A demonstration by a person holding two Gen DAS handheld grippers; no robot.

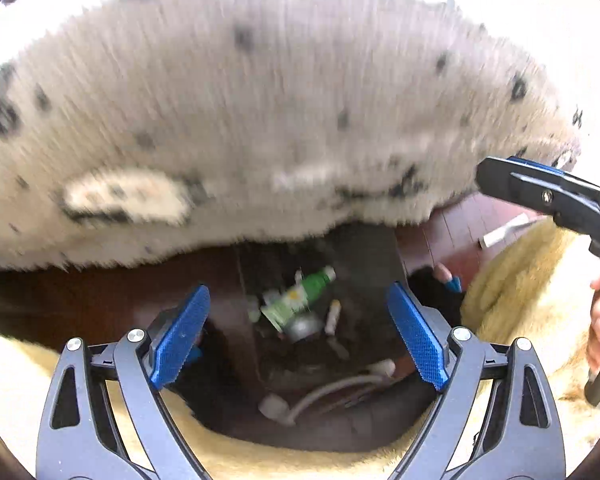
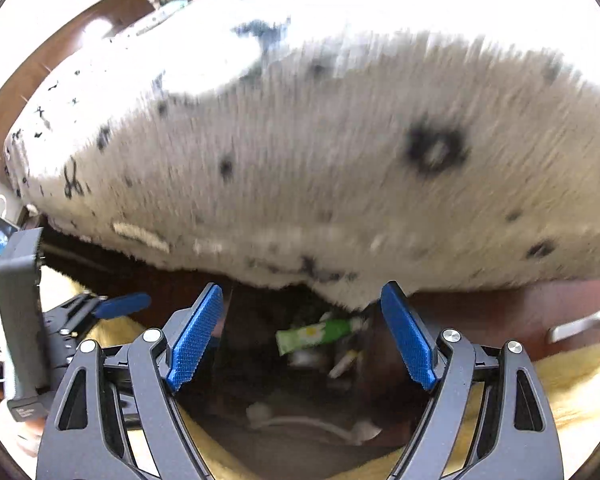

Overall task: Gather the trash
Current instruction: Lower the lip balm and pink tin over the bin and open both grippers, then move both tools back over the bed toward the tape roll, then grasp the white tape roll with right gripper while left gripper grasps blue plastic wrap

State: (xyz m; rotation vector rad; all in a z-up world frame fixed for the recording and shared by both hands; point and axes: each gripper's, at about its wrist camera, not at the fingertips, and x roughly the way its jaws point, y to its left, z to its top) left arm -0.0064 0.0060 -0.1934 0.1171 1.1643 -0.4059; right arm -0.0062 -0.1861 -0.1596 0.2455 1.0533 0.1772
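A green and white wrapper (image 1: 296, 300) lies on the dark floor under the edge of a bed, with a grey crumpled piece (image 1: 302, 328) and a small white stick (image 1: 333, 316) beside it. The wrapper also shows in the right wrist view (image 2: 316, 334). My left gripper (image 1: 300, 336) is open and empty, just short of the trash. My right gripper (image 2: 300, 336) is open and empty, also facing the trash. The right gripper's body shows at the right of the left wrist view (image 1: 548, 196).
A white spotted fuzzy blanket (image 1: 260, 120) hangs over the bed edge above the trash. A white cable with plugs (image 1: 324, 396) lies on the floor near me. A yellow fuzzy rug (image 1: 520, 280) borders the gap. The brown wooden bed frame (image 2: 500, 312) runs behind.
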